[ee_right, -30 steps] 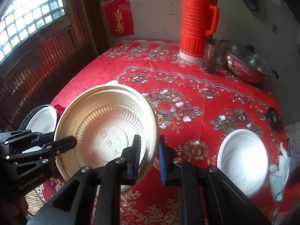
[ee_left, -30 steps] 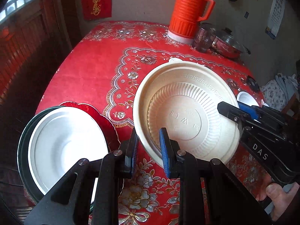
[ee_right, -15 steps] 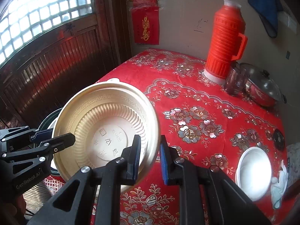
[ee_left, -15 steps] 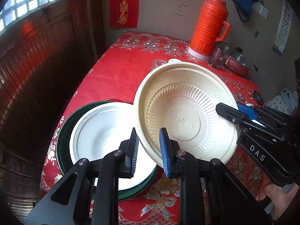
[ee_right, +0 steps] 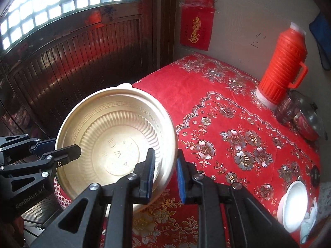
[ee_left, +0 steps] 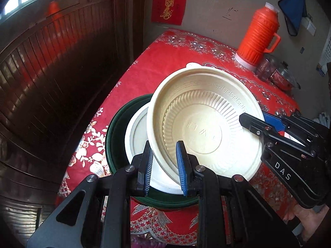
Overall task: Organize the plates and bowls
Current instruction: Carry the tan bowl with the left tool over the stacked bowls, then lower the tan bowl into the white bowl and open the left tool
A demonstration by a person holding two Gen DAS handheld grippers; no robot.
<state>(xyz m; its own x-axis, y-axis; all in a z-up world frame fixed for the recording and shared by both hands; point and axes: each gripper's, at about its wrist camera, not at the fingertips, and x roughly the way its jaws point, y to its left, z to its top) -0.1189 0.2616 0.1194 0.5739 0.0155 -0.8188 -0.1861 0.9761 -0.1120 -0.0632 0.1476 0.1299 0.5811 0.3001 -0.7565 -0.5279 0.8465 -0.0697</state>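
Observation:
A cream ribbed plastic bowl (ee_left: 209,124) is held in the air by both grippers, tilted toward me. My left gripper (ee_left: 164,165) is shut on its near-left rim. My right gripper (ee_right: 164,169) is shut on its right rim, and it also shows in the left wrist view (ee_left: 266,124). The bowl (ee_right: 115,140) hangs over a stack at the table's left edge: a white plate (ee_left: 136,138) lying in a dark green plate (ee_left: 115,136). The bowl hides most of that stack. A small white bowl (ee_right: 293,204) sits on the table at the far right.
The table has a red flowered cloth (ee_right: 217,124). An orange thermos (ee_left: 258,35), a glass jar (ee_left: 266,70) and a lidded steel pot (ee_right: 308,124) stand at the back by the wall. A dark wooden door (ee_left: 51,72) is left of the table.
Both grippers carried the cream bowl to the left, from over the middle of the table to above the white and green plates. Both grips stayed shut.

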